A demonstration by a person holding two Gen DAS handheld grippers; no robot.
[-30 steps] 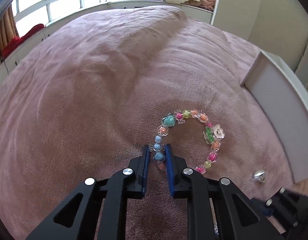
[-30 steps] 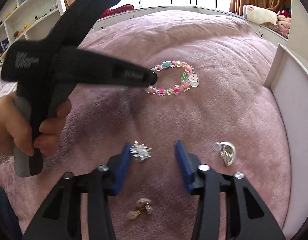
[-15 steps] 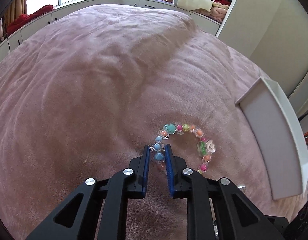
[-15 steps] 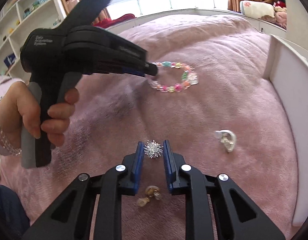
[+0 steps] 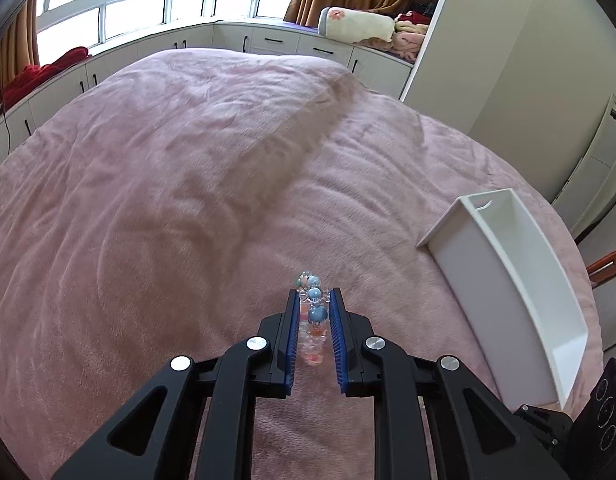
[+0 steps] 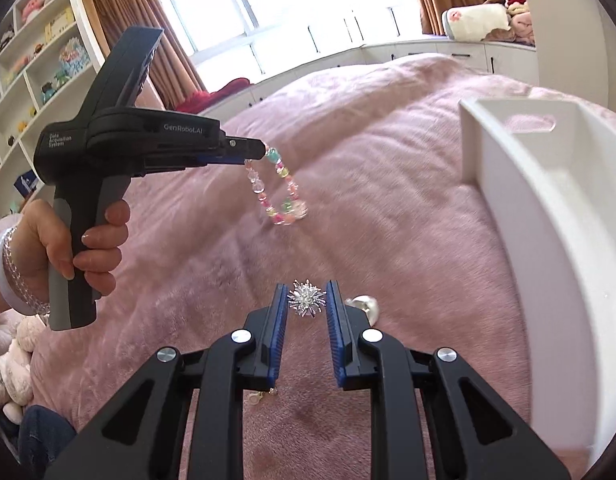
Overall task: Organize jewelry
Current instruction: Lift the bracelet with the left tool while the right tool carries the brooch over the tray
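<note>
My left gripper [image 5: 315, 296] is shut on a colourful bead bracelet [image 5: 314, 312] and holds it in the air above the pink blanket. In the right wrist view the bracelet [image 6: 279, 196] hangs from the left gripper [image 6: 257, 151]. My right gripper [image 6: 307, 294] is shut on a silver spiky brooch [image 6: 306, 299], lifted off the blanket. A white tray [image 6: 548, 216] stands on the bed to the right; it also shows in the left wrist view [image 5: 504, 276].
A silver earring [image 6: 363, 305] lies on the blanket [image 6: 388, 168] just right of my right fingers. A gold earring [image 6: 259, 395] lies under my right gripper. Shelves stand at the left, window cabinets behind the bed.
My left gripper lifted the bracelet off the blanket. My right gripper shut on the spiky brooch and raised it. Both moved toward the white tray.
</note>
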